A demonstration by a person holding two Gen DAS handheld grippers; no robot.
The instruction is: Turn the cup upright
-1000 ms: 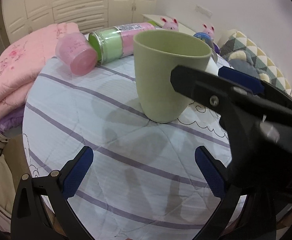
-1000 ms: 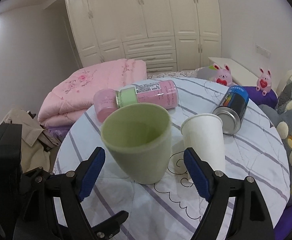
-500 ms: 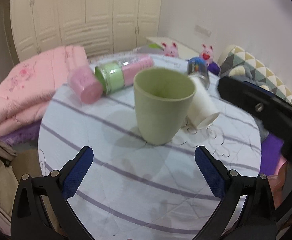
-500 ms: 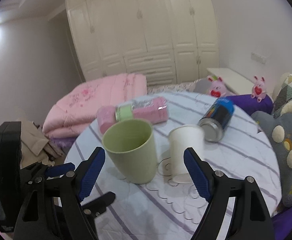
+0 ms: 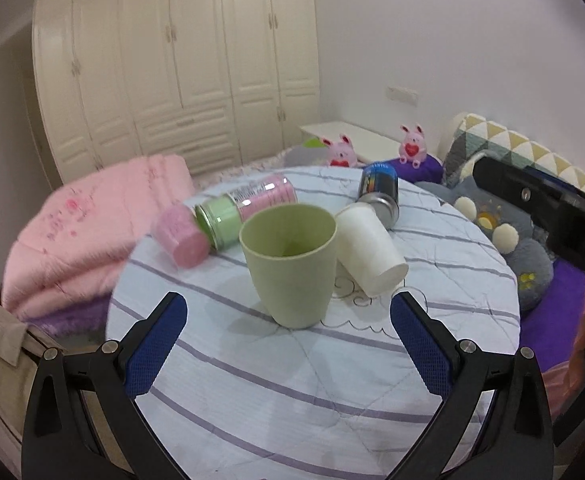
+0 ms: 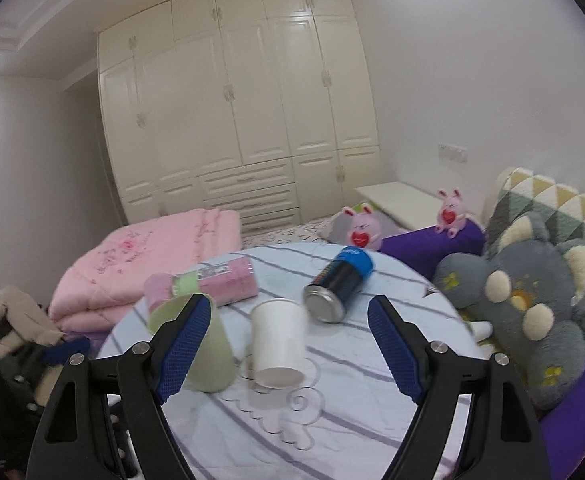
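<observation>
A light green cup (image 5: 290,264) stands upright, mouth up, on the round table with the striped cloth (image 5: 292,400). It also shows in the right wrist view (image 6: 208,356), partly behind the left finger. A white paper cup (image 5: 370,254) stands mouth down beside it, on its right (image 6: 278,344). My left gripper (image 5: 288,340) is open and empty, back from the green cup. My right gripper (image 6: 284,348) is open and empty, above the table's near side. The right gripper's black body (image 5: 552,212) shows at the right of the left wrist view.
A pink and green jar (image 5: 248,208) with a pink lid (image 5: 180,236) lies on its side behind the cups. A blue can (image 6: 338,284) lies on its side at the back right. A pink quilt (image 5: 84,224) is left, plush toys (image 6: 524,304) right.
Both grippers have pulled back and risen from the green cup, which stays upright on the table. The right gripper has swung rightward, away from the cup.
</observation>
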